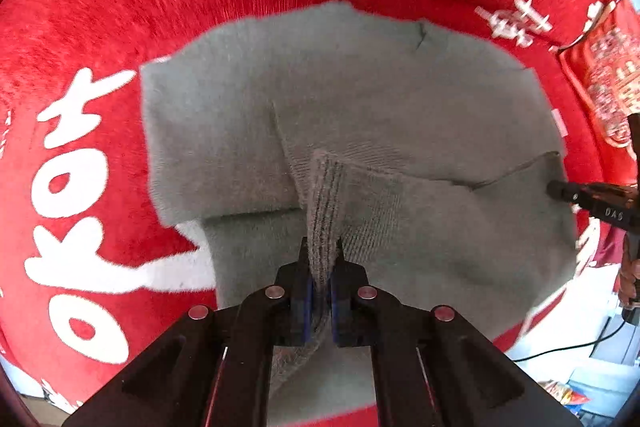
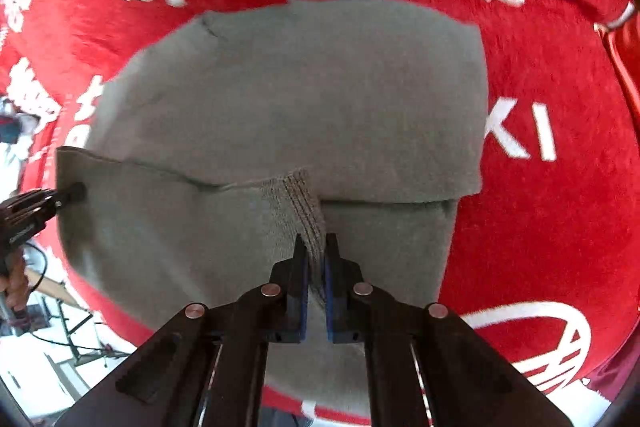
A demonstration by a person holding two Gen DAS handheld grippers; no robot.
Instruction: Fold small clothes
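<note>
A small grey knit sweater (image 1: pixel 360 99) lies on a red plush cloth; it also shows in the right wrist view (image 2: pixel 300 95). My left gripper (image 1: pixel 322 247) is shut on the ribbed edge of the sweater and holds it lifted above the rest of the garment. My right gripper (image 2: pixel 314 241) is shut on the ribbed edge at the other corner. Each gripper shows in the other's view: the right one at the far right (image 1: pixel 554 189), the left one at the far left (image 2: pixel 78 191). The held edge stretches between them over the flat part.
The red cloth (image 1: pixel 120 7) with white characters covers the surface on all sides of the sweater. Its right edge drops off to a white floor with cables (image 1: pixel 580 347). A red patterned item (image 1: pixel 608 87) hangs at the far right.
</note>
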